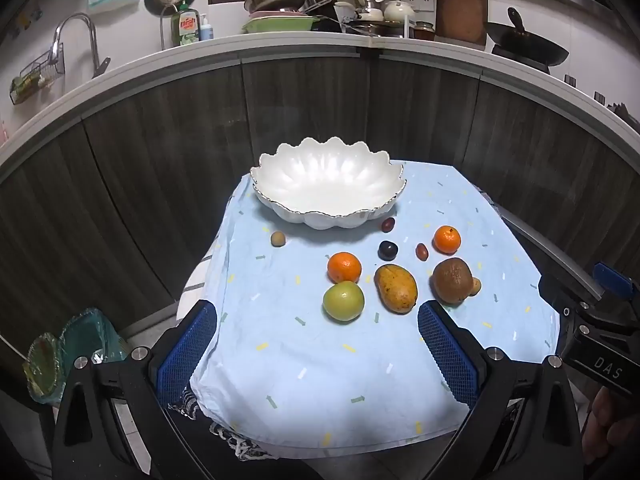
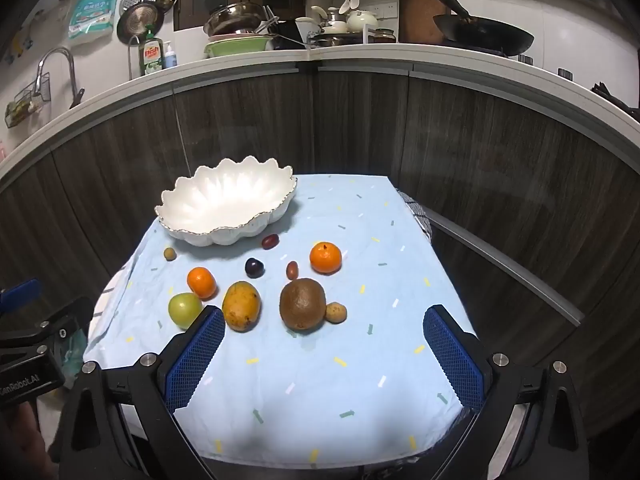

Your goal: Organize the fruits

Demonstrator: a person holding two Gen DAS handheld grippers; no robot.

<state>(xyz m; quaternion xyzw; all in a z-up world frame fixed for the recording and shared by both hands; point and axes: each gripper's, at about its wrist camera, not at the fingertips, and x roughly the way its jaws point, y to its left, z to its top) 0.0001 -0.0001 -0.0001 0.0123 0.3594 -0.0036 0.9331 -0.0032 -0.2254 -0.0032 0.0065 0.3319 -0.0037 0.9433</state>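
A white scalloped bowl [image 1: 326,168] [image 2: 192,192] stands empty at the far side of a small table under a light blue cloth [image 1: 340,360] [image 2: 320,380]. In front of it lie two oranges [image 1: 344,267] [image 1: 447,239], a green apple [image 1: 343,301] [image 2: 185,309], a yellow mango [image 1: 395,287] [image 2: 241,305], a brown kiwi [image 1: 452,280] [image 2: 302,303], a dark plum [image 1: 387,250] [image 2: 254,267] and several small fruits. My left gripper [image 1: 318,322] hovers open over the near half of the cloth, short of the apple and mango. My right gripper [image 2: 324,326] is open too, just short of the kiwi.
A kitchen counter [image 1: 320,42] with dishes, a wok and a sink tap curves behind dark cabinet fronts. Glass dishes [image 1: 60,356] sit low at the left. The other gripper shows at each view's edge [image 1: 592,320] [image 2: 36,344]. The table drops off on all sides.
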